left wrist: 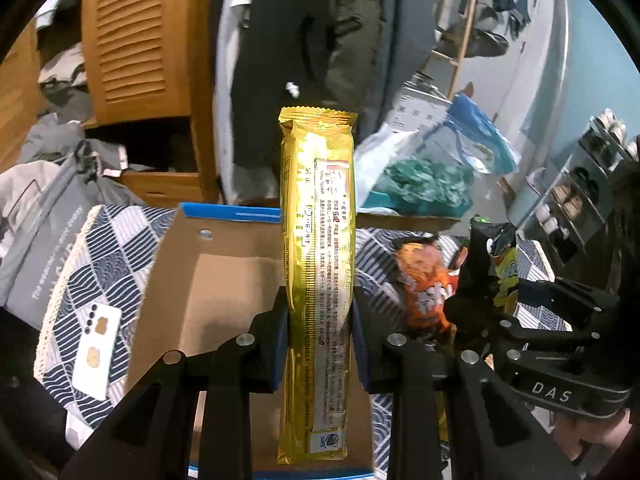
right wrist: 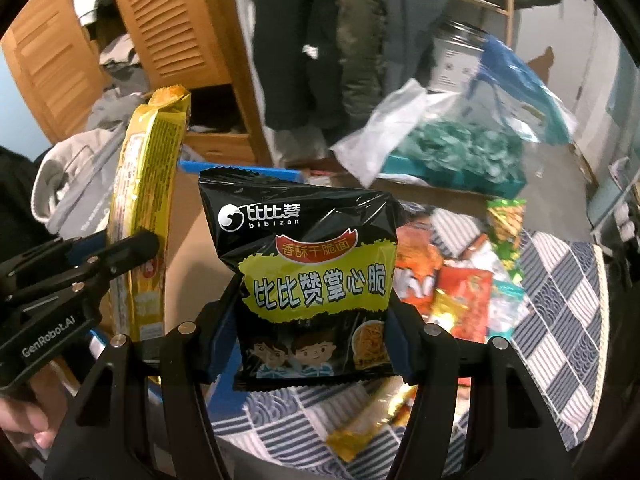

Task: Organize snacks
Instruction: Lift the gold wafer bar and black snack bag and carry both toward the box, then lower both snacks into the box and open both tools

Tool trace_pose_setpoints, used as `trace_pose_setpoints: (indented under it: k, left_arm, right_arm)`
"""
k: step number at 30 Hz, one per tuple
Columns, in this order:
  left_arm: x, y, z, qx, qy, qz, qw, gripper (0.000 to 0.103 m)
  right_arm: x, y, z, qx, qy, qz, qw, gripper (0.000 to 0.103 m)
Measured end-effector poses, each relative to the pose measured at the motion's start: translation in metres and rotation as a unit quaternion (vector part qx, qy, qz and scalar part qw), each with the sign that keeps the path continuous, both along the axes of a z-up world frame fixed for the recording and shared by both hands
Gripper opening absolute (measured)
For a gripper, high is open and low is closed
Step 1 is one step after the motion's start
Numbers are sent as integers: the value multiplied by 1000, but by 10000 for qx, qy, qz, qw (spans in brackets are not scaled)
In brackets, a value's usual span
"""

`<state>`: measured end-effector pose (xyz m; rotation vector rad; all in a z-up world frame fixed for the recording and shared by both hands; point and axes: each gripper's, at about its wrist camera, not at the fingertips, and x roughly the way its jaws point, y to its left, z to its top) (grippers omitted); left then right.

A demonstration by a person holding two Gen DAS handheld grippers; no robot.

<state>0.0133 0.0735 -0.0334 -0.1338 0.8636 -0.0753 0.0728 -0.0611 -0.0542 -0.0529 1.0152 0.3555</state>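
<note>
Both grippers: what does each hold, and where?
Left gripper: long gold foil packet, gripped low on its sides. Right gripper: black snack bag, lower side edges.

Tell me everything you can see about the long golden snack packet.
The long golden snack packet is a slim, shiny foil wrapper with crimped ends and small printed text down its back. It stands upright, clamped near its lower half between the blue pads of the left hand-held gripper, above an open cardboard box. In the right wrist view it leans slightly.
</note>
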Motion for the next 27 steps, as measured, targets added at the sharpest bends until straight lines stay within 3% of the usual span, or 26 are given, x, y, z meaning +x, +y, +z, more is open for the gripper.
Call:
trace_pose_setpoints:
  k: [16, 21, 27]
  left_arm:
    - [9, 69, -52, -83, 582, 741, 9955, 28]
    - [15, 74, -71, 54, 822, 816, 9933, 29]
    - [13, 85, -84, -158, 1154, 954, 9886, 29]
  right_arm:
    - [19, 90, -43, 179, 684, 564, 9959, 63]
    - [24, 103, -56, 113, 854, 642, 9942, 64]
    - [28, 107, -70, 119, 1088, 675, 9917, 64]
